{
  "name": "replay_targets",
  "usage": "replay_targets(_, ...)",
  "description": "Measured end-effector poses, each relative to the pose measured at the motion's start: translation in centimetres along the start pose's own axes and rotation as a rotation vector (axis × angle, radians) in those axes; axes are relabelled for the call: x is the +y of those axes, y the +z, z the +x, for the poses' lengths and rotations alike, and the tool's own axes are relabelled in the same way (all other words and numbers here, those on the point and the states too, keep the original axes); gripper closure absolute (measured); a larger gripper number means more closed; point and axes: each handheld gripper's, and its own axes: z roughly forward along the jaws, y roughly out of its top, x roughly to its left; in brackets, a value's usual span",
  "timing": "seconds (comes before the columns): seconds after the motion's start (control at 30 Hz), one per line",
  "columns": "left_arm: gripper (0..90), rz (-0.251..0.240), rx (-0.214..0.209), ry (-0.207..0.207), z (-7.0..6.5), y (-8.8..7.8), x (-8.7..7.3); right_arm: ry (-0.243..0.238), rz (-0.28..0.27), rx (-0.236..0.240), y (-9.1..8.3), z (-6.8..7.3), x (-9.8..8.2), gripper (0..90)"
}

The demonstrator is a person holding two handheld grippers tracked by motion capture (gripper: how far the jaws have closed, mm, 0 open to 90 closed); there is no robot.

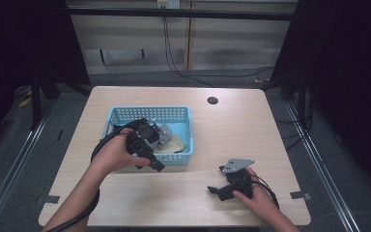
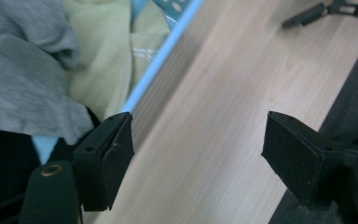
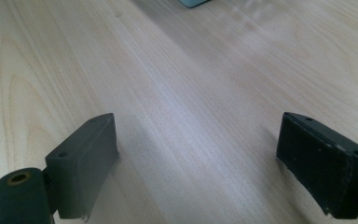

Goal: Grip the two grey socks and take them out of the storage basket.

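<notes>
In the high view the left gripper (image 1: 147, 145) and the hand (image 1: 113, 155) holding it cover the middle of the blue basket (image 1: 179, 116), so the cloth (image 1: 173, 144) inside shows merely as a pale patch toward 3 o'clock, too small to identify. In the left gripper view a grey cloth (image 2: 23, 88) and a yellow-green cloth (image 2: 105, 56) are cut off at 12 and 9 o'clock. In the right gripper view the basket corner (image 3: 193, 3) at 12 o'clock is clipped and blurred.

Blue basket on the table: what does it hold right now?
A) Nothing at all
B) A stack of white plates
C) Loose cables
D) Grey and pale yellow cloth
D: in the left gripper view, grey cloth and pale yellow cloth lie inside the blue basket.
</notes>
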Motion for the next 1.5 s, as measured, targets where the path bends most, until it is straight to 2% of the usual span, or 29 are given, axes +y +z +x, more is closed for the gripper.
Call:
replay_targets(0.17,24.2,0.005,0.030,-0.028,1.3,-0.3,1.0,-0.003,-0.002,-0.001,0.0,0.0,0.0,11.8)
replay_targets(0.27,24.2,-0.015,0.058,-0.056,2.2,-0.2,1.4,-0.002,-0.002,-0.001,0.0,0.0,0.0,11.8)
replay_targets(0.3,24.2,-0.017,0.072,-0.053,2.5,-0.2,1.6,-0.003,-0.002,-0.001,0.0,0.0,0.0,11.8)
replay_targets(0.47,24.1,-0.034,0.095,-0.080,3.7,0.6,2.1,-0.003,-0.002,0.000,0.0,0.0,0.0,11.8)
replay_targets(0.6,24.1,-0.045,0.141,-0.107,4.7,1.3,2.1,-0.003,-0.002,-0.001,0.0,0.0,0.0,11.7)
replay_targets(0.7,24.0,-0.072,0.163,-0.147,5.5,1.7,2.0,-0.004,-0.002,-0.001,0.0,0.0,0.0,11.8)
replay_targets(0.83,24.1,-0.043,0.161,-0.172,6.6,2.3,1.8,-0.004,-0.002,0.000,0.0,0.0,0.0,11.7)
replay_targets(1.17,24.0,-0.041,0.204,-0.232,8.3,3.6,1.1,-0.003,-0.002,0.001,0.0,0.0,0.0,11.8)
replay_targets(1.23,23.6,-0.040,0.207,-0.264,8.9,4.4,0.8,-0.003,-0.002,0.001,0.0,0.0,0.0,11.7)
replay_targets(1.3,23.6,-0.030,0.202,-0.265,9.1,4.6,0.7,-0.003,-0.002,0.001,0.0,0.0,0.0,11.8)
replay_targets(1.33,23.8,-0.033,0.198,-0.279,9.3,4.8,0.6,-0.001,0.000,0.001,0.0,0.0,0.0,11.7)
replay_targets(1.37,24.2,-0.026,0.185,-0.295,9.5,5.2,0.4,-0.001,0.000,0.001,0.0,0.0,0.0,11.7)
replay_targets(1.5,30.4,-0.015,0.193,-0.315,9.8,5.8,0.3,0.000,0.000,0.001,0.0,0.0,0.0,11.8)
